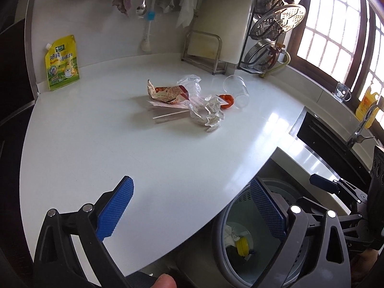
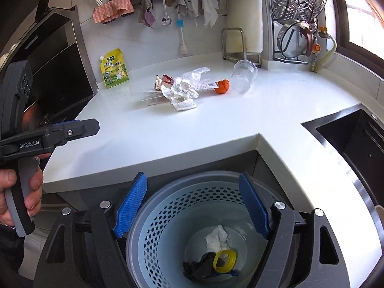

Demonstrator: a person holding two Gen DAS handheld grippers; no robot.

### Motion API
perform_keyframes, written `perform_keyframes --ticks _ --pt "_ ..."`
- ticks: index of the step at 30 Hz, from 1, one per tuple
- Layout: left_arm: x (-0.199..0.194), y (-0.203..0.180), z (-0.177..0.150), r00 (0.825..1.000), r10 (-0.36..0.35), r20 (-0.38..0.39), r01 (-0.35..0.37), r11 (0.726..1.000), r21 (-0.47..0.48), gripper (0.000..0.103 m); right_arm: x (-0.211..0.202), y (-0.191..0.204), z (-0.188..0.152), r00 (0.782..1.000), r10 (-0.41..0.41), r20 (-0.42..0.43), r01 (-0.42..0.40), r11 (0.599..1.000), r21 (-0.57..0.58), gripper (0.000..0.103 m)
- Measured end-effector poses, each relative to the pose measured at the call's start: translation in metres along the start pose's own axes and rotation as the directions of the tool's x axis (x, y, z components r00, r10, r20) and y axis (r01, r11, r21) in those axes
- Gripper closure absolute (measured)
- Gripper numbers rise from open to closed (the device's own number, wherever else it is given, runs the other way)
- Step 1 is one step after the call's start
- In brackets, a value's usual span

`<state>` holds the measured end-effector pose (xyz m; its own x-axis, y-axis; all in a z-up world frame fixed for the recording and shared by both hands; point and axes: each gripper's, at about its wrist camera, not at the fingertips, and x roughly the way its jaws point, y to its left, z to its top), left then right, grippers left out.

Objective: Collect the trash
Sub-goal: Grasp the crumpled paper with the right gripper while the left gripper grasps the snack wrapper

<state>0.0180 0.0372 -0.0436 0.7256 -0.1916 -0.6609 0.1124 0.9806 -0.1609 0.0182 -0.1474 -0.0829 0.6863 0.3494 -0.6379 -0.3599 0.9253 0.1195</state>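
A heap of trash lies on the white counter (image 1: 120, 148): a crumpled paper ball (image 1: 211, 114) (image 2: 180, 93), a red-brown snack wrapper (image 1: 168, 93) (image 2: 164, 81), clear plastic film (image 1: 189, 82) (image 2: 194, 73), a wooden stick (image 1: 170, 115), an orange peel (image 1: 226, 100) (image 2: 222, 86) and a tipped clear cup (image 1: 236, 91) (image 2: 243, 76). A blue perforated bin (image 2: 177, 216) (image 1: 242, 237) stands below the counter's edge, holding white tissue (image 2: 217, 238), a dark scrap (image 2: 198, 265) and a yellow ring (image 2: 224, 260). My left gripper (image 1: 192, 206) is open over the counter's near edge, with nothing between its fingers. My right gripper (image 2: 192, 204) is open above the bin, holding nothing.
A yellow seasoning pouch (image 1: 62, 62) (image 2: 114, 68) leans on the wall at left. A metal rack (image 1: 204, 52), steamer trays (image 1: 280, 21) and hanging cloths line the back. A dark sink (image 2: 355, 139) and tap (image 1: 362, 124) lie to the right. A hand (image 2: 19, 192) holds the left gripper's handle.
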Motion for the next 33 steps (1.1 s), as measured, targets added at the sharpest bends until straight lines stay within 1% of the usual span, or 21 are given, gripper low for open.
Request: perform_keyframes --ticks 2,6,11,15,19,21,25,26,27,28,30,33 --pt "0.006 0.008 0.005 1.000 0.008 -0.003 -0.008 1.000 -0.004 0.008 0.011 0.003 0.014 1.000 0.008 -0.001 -0.008 1.000 -0.015 0.024" --pt "0.022 0.019 0.014 1.000 0.026 -0.016 -0.026 1.000 0.009 0.008 0.034 0.011 0.043 0.999 0.032 0.003 -0.032 0.999 -0.041 0.024" --pt "0.042 0.036 0.028 0.999 0.027 -0.038 -0.026 1.000 0.014 0.008 0.076 0.014 0.073 0.999 0.029 -0.017 -0.030 0.998 -0.059 0.023" --pt "0.055 0.047 0.036 0.999 0.013 -0.051 -0.012 1.000 0.016 0.008 0.113 0.015 0.091 0.997 0.037 -0.061 -0.041 0.998 -0.053 0.023" --pt "0.071 0.057 0.044 0.997 -0.006 -0.074 0.007 1.000 0.017 0.008 0.147 0.016 0.106 0.996 0.025 -0.086 -0.030 0.998 -0.055 0.023" --pt "0.079 0.061 0.048 0.996 -0.011 -0.090 0.013 1.000 0.020 0.008 0.163 0.018 0.112 0.993 0.018 -0.117 -0.025 0.998 -0.063 0.023" --pt "0.095 0.065 0.061 0.994 -0.022 -0.103 0.027 0.999 0.045 0.008 0.182 0.021 0.122 0.992 0.003 -0.129 -0.015 0.996 -0.091 0.024" --pt "0.099 0.066 0.064 0.994 -0.025 -0.102 0.030 0.998 0.053 0.008 0.185 0.022 0.123 0.991 -0.004 -0.131 -0.009 0.995 -0.098 0.032" --pt "0.102 0.066 0.067 0.994 -0.030 -0.104 0.036 0.998 0.055 0.008 0.187 0.020 0.124 0.990 0.008 -0.143 -0.023 0.995 -0.098 0.044" --pt "0.106 0.067 0.070 0.994 -0.033 -0.109 0.040 0.998 0.055 0.008 0.188 0.018 0.125 0.987 0.042 -0.157 -0.055 0.995 -0.085 0.064" --pt "0.112 0.068 0.075 0.993 -0.044 -0.113 0.050 0.997 0.051 0.008 0.181 0.012 0.126 0.990 0.029 -0.135 -0.039 0.997 -0.069 0.067" --pt "0.112 0.067 0.082 0.992 -0.067 -0.106 0.072 0.996 0.045 0.008 0.161 0.003 0.122 0.994 0.059 -0.092 -0.063 0.997 -0.039 0.069"
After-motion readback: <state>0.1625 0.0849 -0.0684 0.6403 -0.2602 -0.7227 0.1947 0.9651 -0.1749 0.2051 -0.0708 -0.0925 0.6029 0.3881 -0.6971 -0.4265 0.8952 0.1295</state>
